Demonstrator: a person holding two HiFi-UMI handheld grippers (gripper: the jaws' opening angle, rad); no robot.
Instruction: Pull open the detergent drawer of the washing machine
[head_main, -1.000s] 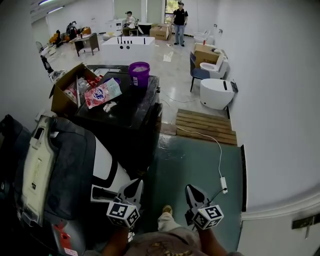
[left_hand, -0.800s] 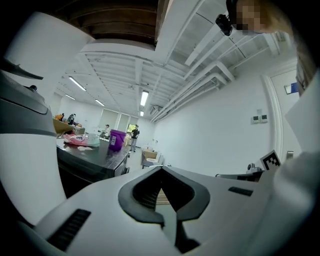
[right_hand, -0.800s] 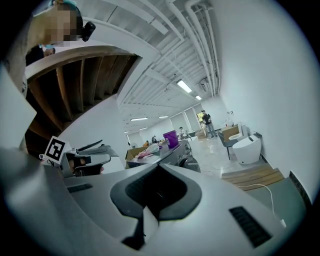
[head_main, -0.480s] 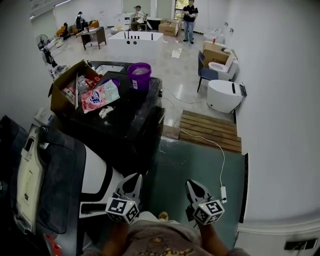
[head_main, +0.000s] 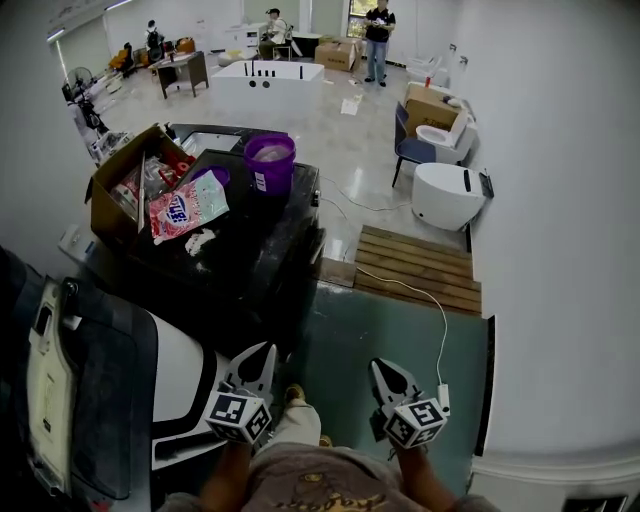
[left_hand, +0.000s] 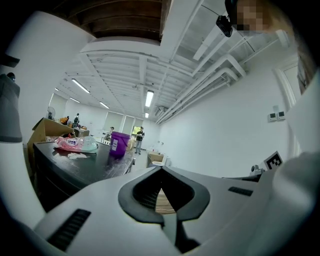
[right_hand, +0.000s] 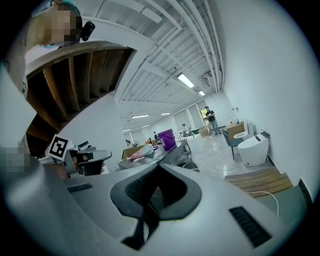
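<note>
Drawer: not made out in any view. Washer (head_main: 275, 290), black, stands ahead-left of both tongs, apart from them. On its top: purple bucket (head_main: 270, 165), bag (head_main: 187, 207), cardboard box (head_main: 108, 195) at left edge. Left tongs (head_main: 256, 358) together, empty. Right tongs (head_main: 385, 373) together, empty, over green floor (head_main: 390, 335). Wooden pallet (head_main: 420, 270) and white toilet (head_main: 445, 195) beyond, near right wall.
</note>
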